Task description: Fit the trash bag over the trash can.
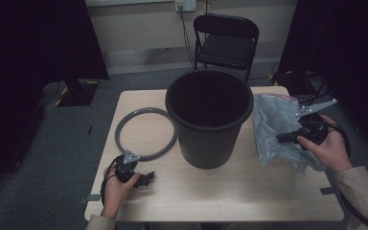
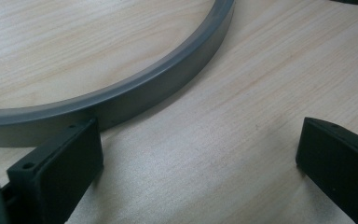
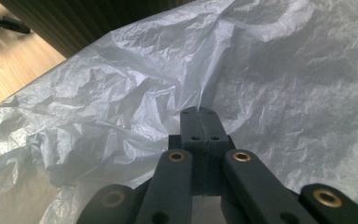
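The right tool [image 3: 200,116] pinches the crumpled plastic bag [image 3: 121,107], its pad tips buried in folds. The left tool [image 2: 198,154] gapes wide beside the grey ring [image 2: 135,88], partly cut off.

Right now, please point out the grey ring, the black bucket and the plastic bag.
grey ring [image 1: 120,124]: high view, on its left arc.
black bucket [image 1: 206,143]: high view, on its front wall.
plastic bag [image 1: 272,120]: high view, on its crumpled upper part.

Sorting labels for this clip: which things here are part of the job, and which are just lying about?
In the job:
bag, pinched in the shut right gripper
bin
ring, beside the open left gripper

Lying about:
chair
cables on the floor
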A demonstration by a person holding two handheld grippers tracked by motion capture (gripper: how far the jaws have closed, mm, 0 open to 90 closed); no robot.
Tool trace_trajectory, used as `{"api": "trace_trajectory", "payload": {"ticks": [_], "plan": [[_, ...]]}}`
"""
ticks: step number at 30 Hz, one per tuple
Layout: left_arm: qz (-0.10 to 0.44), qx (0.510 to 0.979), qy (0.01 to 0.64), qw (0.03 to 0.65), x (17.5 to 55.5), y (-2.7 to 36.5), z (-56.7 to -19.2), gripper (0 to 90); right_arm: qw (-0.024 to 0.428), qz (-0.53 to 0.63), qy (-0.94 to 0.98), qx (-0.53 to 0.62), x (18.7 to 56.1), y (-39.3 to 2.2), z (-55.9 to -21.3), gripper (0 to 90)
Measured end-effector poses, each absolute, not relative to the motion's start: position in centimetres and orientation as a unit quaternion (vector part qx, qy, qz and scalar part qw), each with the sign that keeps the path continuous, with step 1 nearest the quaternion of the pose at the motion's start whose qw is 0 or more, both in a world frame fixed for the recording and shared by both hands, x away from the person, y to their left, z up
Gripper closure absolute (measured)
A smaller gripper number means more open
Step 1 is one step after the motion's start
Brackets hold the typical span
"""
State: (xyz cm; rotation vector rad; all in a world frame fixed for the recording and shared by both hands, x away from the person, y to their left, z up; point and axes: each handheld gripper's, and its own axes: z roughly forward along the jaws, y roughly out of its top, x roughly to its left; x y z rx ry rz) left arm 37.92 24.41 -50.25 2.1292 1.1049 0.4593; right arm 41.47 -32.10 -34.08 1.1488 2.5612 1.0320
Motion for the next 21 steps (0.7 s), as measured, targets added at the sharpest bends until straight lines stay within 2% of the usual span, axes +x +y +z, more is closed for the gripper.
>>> {"api": "trace_trajectory", "payload": {"ticks": [21], "plan": [[0.177, 0.819, 0.425, 0.342, 37.9, 24.4, -50.2, 0.0, 0.104, 0.339, 0.853, 0.382, 43.3, -32.6, -27.9, 90.0]]}}
